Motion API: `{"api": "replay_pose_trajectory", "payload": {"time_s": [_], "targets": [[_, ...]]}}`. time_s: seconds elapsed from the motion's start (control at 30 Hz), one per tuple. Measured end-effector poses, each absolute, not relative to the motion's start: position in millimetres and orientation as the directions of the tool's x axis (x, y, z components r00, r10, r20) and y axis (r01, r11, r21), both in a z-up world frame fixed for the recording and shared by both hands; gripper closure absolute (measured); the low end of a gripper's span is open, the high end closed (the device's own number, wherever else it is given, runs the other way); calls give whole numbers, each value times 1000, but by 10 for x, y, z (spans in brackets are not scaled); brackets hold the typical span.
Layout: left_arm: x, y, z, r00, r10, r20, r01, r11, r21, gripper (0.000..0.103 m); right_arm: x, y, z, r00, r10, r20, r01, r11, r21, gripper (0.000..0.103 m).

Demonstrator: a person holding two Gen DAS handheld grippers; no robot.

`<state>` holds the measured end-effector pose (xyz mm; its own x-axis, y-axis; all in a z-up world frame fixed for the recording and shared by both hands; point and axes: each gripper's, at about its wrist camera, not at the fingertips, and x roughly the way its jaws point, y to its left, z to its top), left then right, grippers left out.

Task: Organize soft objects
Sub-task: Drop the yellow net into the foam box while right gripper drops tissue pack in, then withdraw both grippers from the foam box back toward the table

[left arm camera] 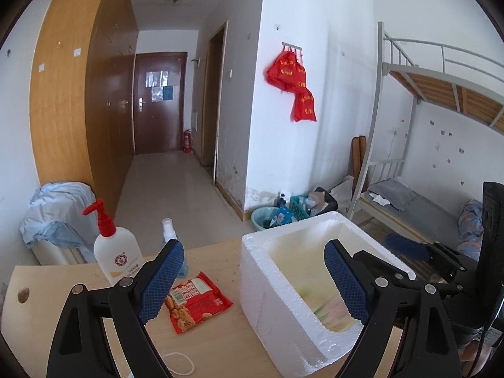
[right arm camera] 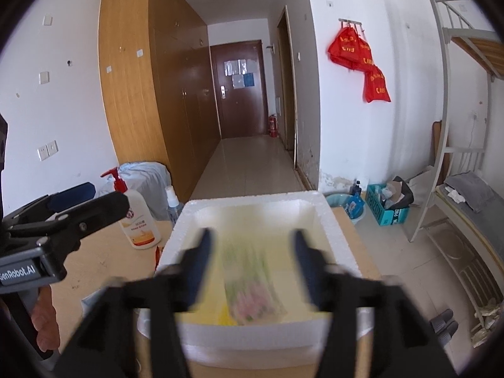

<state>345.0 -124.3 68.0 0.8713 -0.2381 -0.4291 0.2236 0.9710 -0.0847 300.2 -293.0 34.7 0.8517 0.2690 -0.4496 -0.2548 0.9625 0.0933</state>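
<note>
the right tool stood spread over the foam box with a blurred packet inside, so the spread left tool ought to approach the red snack packet at lower centre flat and low.

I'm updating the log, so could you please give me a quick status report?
Left gripper open, empty. Right gripper open over foam box; blurred packet inside. Red snack packet on table, unobstructed.

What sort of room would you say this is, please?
Probably a dormitory room: a metal bunk bed, a tall wardrobe lining the corridor to the door, and a desk.
</note>
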Motion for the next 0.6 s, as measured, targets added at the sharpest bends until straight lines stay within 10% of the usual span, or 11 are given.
{"api": "replay_pose_trajectory", "payload": {"time_s": [0.6], "targets": [[3098, -1074, 824, 888, -218, -405, 200, 976, -88, 9, 2658, -2908, 484, 867, 297, -400, -263, 955, 139, 7]]}}
